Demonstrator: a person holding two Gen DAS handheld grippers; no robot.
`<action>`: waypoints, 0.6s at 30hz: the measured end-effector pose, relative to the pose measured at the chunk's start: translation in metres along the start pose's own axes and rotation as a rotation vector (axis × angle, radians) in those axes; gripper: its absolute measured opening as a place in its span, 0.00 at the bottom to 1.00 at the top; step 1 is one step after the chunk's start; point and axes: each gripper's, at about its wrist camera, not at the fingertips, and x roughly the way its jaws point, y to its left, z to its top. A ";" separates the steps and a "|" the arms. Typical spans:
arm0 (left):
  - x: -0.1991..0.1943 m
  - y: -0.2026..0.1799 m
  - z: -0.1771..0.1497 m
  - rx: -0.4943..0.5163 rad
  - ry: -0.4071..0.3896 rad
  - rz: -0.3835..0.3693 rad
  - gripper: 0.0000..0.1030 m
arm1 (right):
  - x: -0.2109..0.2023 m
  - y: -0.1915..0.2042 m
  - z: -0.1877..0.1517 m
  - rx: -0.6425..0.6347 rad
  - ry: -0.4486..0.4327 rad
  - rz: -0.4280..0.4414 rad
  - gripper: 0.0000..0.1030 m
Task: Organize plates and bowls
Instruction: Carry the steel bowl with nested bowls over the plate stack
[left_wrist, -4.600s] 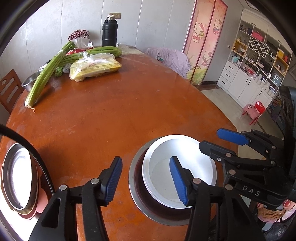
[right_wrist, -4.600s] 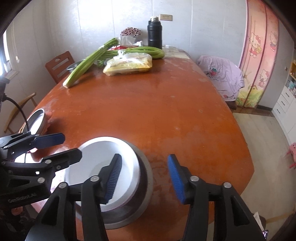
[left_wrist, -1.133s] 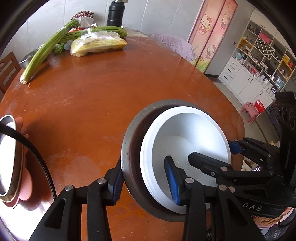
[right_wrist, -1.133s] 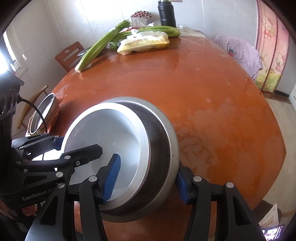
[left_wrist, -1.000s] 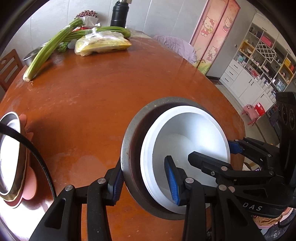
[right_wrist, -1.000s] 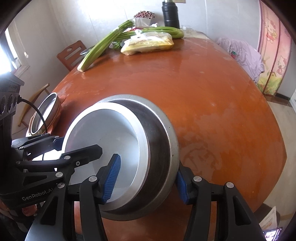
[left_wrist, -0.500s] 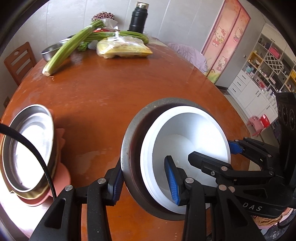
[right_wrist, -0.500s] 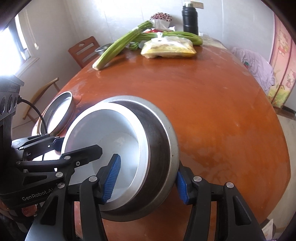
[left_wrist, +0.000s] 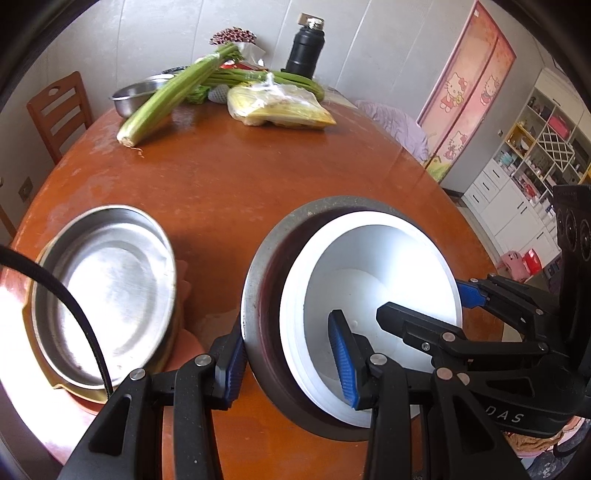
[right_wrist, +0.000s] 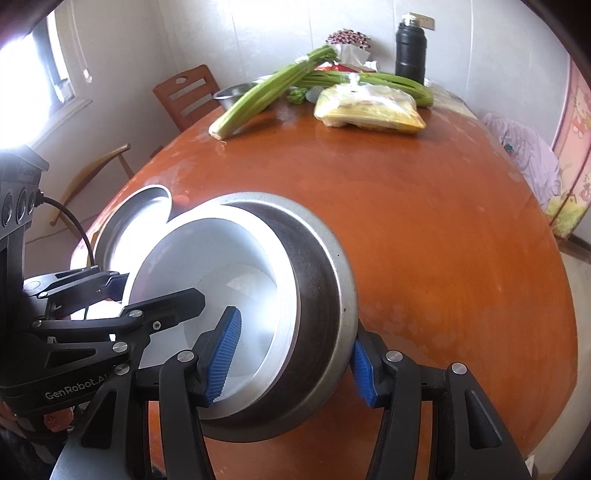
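A white bowl (left_wrist: 373, 295) sits nested in a dark steel bowl (left_wrist: 258, 280), and both are held up off the table. My left gripper (left_wrist: 288, 354) is shut on their left rims, one finger outside the steel bowl and one inside the white bowl. My right gripper (right_wrist: 295, 354) is shut on their right rims (right_wrist: 325, 295) the same way. A stack of steel plates (left_wrist: 107, 288) over a pink plate lies to the left on the table and shows in the right wrist view (right_wrist: 136, 218) behind the bowls.
The round orange table (left_wrist: 258, 177) carries celery stalks (left_wrist: 177, 92), a yellow plastic bag (left_wrist: 280, 107), a small steel bowl (left_wrist: 136, 94) and a black flask (left_wrist: 306, 48) at its far side. A wooden chair (left_wrist: 59, 110) stands at the far left.
Both grippers closed on the nested bowls, lifted them and carried them left. The plate stack has come from the frame edge to right beside the bowls.
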 end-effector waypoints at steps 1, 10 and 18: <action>-0.003 0.003 0.001 -0.003 -0.004 0.002 0.40 | -0.001 0.003 0.003 -0.006 -0.002 0.001 0.56; -0.027 0.041 0.013 -0.049 -0.046 0.039 0.40 | 0.005 0.043 0.035 -0.074 -0.018 0.027 0.56; -0.044 0.078 0.012 -0.109 -0.072 0.072 0.40 | 0.017 0.083 0.054 -0.141 -0.009 0.052 0.56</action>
